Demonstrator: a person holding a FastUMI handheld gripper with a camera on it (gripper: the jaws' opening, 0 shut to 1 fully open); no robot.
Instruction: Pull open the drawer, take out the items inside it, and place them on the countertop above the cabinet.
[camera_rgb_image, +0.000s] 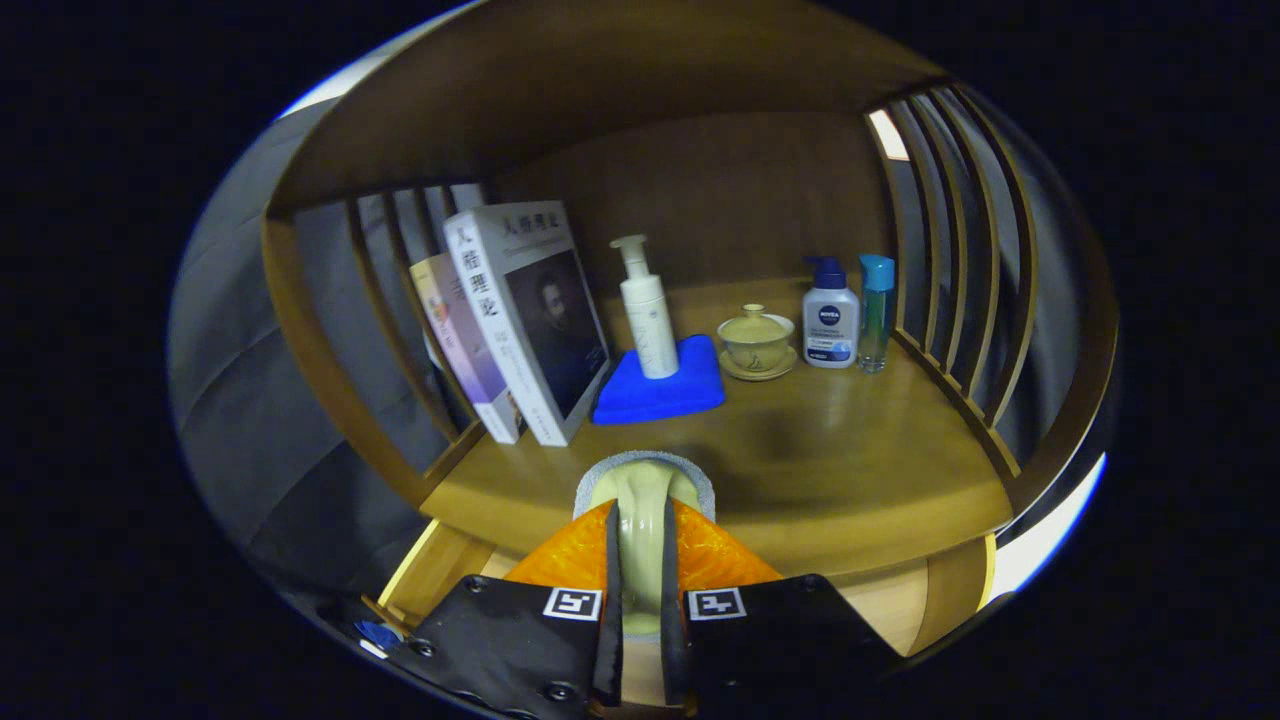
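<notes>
Gripper (640, 560) fingers clamp a pale curved object (642, 500), its lower part hidden, above the countertop (850, 470); identity unclear.

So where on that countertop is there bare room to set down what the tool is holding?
The tool is shut on a pale cup. Bare countertop lies just ahead, between the front edge and the back row, out to the slatted rail. It is crowded along the back: books, pump bottle on blue cloth, lidded teacup, two bottles.
</notes>
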